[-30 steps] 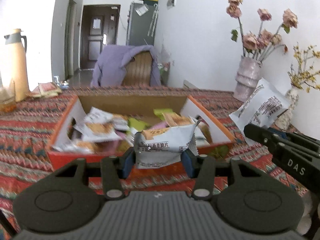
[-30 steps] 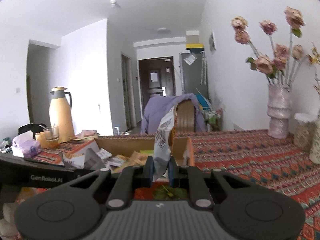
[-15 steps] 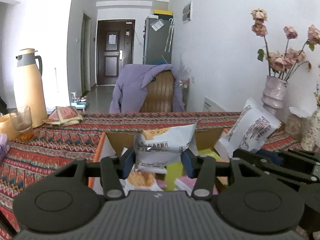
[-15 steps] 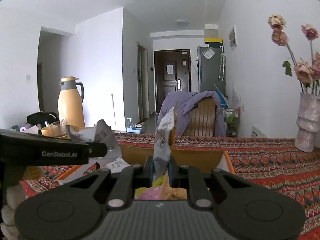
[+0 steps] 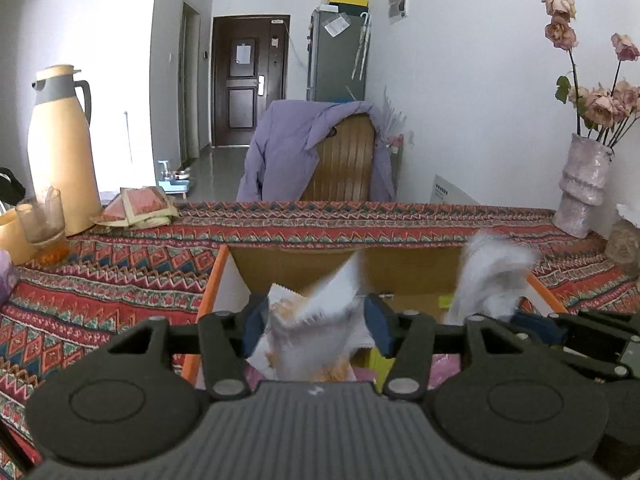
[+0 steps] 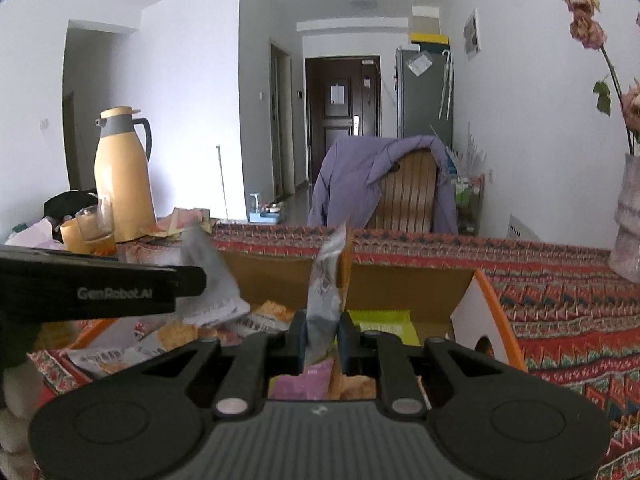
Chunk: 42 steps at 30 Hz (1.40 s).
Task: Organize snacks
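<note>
Left gripper [image 5: 314, 330]: jaws opening, blue pads drawing away from a white snack packet [image 5: 316, 320] that sits between them, blurred and tilted, probably slipping free. Directly beneath and ahead: an open cardboard box [image 5: 400, 268] with orange edges, resting on a red patterned tablecloth [image 5: 120, 272]. Packet's long axis roughly upright, leaning right at the top.

Right gripper [image 6: 323, 338]: jaws just starting to open, pads apparently pressing on a second packet [image 6: 326, 280] held edge-on and standing upright, long axis vertical, above the same box. Both packets over the box interior, so the release depends on staying inside its walls; left one nearer to dropping.

In the box: several other snack packets [image 6: 276, 314], white, green and pink, partly hidden behind the gripper bodies. Box floor mostly out of sight. Right gripper's tips cut off at the left view's right edge, its packet only a white blur there. Beyond: yellow thermos [image 5: 60, 152] and glass [image 5: 42, 218] at far left, pale vase [image 5: 582, 188] of dried roses at far right.
</note>
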Each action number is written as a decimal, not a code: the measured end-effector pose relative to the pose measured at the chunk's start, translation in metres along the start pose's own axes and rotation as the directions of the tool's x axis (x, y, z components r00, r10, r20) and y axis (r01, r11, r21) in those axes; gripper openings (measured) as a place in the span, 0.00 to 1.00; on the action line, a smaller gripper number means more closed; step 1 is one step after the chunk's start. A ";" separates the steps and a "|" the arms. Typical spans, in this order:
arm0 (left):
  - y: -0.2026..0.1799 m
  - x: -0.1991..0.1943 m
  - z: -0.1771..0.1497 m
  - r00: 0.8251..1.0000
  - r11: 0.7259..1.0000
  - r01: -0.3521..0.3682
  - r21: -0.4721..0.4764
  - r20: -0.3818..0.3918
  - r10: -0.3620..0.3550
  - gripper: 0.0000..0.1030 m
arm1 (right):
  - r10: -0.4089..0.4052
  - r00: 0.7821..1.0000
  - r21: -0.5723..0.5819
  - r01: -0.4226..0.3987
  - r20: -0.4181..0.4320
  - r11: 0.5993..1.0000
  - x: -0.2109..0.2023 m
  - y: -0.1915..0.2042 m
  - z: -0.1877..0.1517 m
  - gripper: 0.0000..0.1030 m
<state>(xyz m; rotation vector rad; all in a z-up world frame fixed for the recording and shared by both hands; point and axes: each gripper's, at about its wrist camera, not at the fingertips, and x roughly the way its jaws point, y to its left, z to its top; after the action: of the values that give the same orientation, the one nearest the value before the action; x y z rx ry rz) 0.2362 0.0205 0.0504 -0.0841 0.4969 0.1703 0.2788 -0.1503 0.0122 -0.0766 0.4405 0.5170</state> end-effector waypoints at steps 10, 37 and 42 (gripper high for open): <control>0.022 -0.028 -0.008 0.997 0.998 -0.027 -0.063 0.070 0.032 1.00 | -0.057 0.998 0.013 0.057 0.024 0.998 -0.021 -0.010 -0.002 1.00; 0.041 -0.170 -0.107 0.987 0.993 0.106 -0.055 0.129 -0.098 1.00 | -0.028 0.992 0.034 0.024 0.119 0.999 -0.177 0.003 -0.066 1.00; 0.048 -0.173 -0.125 0.992 0.994 0.088 -0.063 0.096 -0.082 1.00 | -0.020 0.996 0.051 0.015 0.084 0.999 -0.182 0.003 -0.083 1.00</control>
<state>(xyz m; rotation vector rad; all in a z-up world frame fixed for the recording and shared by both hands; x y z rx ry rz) 0.0191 0.0280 0.0223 -0.1623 0.3938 0.1067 0.1037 -0.2465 0.0151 -0.0102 0.3698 0.4898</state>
